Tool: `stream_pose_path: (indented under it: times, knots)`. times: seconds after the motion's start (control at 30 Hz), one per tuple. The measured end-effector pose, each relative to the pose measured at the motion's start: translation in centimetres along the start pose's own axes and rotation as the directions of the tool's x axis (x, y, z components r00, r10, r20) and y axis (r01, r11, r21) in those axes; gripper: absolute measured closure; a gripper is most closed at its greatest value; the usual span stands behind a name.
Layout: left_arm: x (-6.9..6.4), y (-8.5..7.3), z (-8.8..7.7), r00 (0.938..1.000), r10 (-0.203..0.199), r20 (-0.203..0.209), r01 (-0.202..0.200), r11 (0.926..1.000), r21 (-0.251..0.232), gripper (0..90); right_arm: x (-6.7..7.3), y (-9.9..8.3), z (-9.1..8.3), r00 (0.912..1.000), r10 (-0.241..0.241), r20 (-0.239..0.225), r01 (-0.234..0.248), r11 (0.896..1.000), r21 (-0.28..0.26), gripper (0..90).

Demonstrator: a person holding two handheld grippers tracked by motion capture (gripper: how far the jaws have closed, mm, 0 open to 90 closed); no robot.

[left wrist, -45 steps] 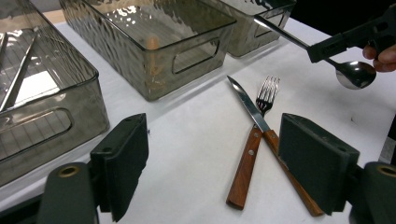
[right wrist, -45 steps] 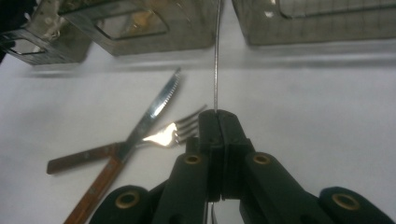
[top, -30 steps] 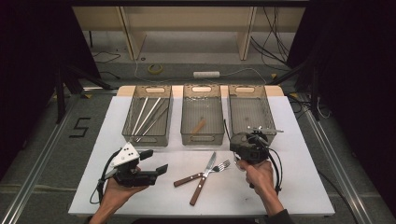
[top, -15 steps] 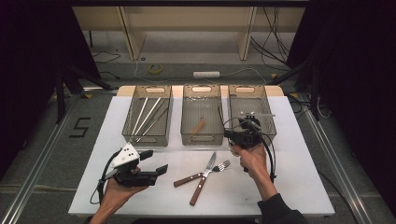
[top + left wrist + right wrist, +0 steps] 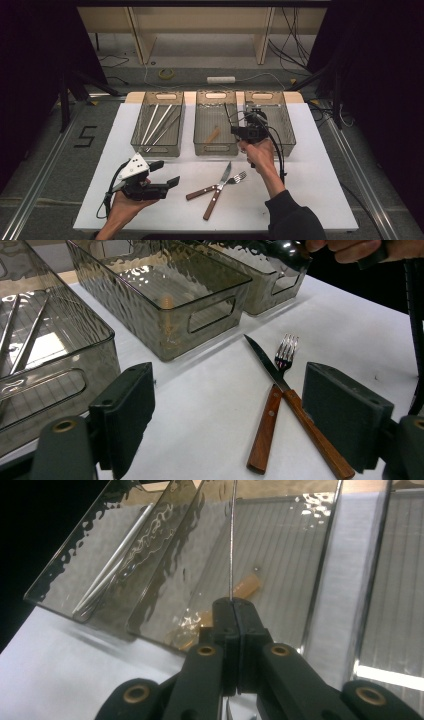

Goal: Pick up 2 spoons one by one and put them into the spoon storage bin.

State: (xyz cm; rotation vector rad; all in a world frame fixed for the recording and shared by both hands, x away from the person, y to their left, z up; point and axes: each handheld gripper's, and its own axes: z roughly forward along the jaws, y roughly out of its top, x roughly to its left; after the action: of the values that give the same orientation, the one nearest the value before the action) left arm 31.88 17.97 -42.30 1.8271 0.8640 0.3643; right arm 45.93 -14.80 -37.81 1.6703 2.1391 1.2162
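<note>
Right gripper (image 5: 234,131) fingers pinched shut on a thin metal utensil (image 5: 231,540), probably a spoon, standing upright above the middle bin (image 5: 215,145). Left gripper (image 5: 227,425) fingers apart, idle.

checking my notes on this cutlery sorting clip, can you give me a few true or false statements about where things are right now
1. The right gripper is shut on a thin metal utensil. True.
2. The left gripper is shut on the fork. False: its jaws stand open with nothing between them, and the fork lies on the table.
3. The knife and fork lie crossed on the table. True.
4. All three bins are empty. False: the left bin holds several long metal pieces, and the middle bin holds a wooden-handled item.
5. The right gripper is over the bins. True.
</note>
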Motion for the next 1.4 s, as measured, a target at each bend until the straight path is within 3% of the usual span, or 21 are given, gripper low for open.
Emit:
stream_pose_path:
  times: [0.57,1.23,1.4]
  knots:
    - [-0.1,0.0,0.0,0.9999,0.009,0.009,-0.009,1.0000,0.000,20.8,0.8,3.7,3.8,0.9995,-0.021,0.023,0.021,1.000,0.010,90.0]
    - [-0.3,0.0,0.1,0.9996,0.014,0.026,-0.014,0.9999,-0.001,20.8,0.4,4.5,6.8,0.9971,-0.018,0.073,0.016,0.999,0.032,89.7]
    - [-0.4,0.0,0.2,0.9994,0.018,0.030,-0.018,0.9998,0.008,20.8,0.4,4.4,7.3,0.9969,-0.030,0.073,0.027,0.999,0.042,85.5]
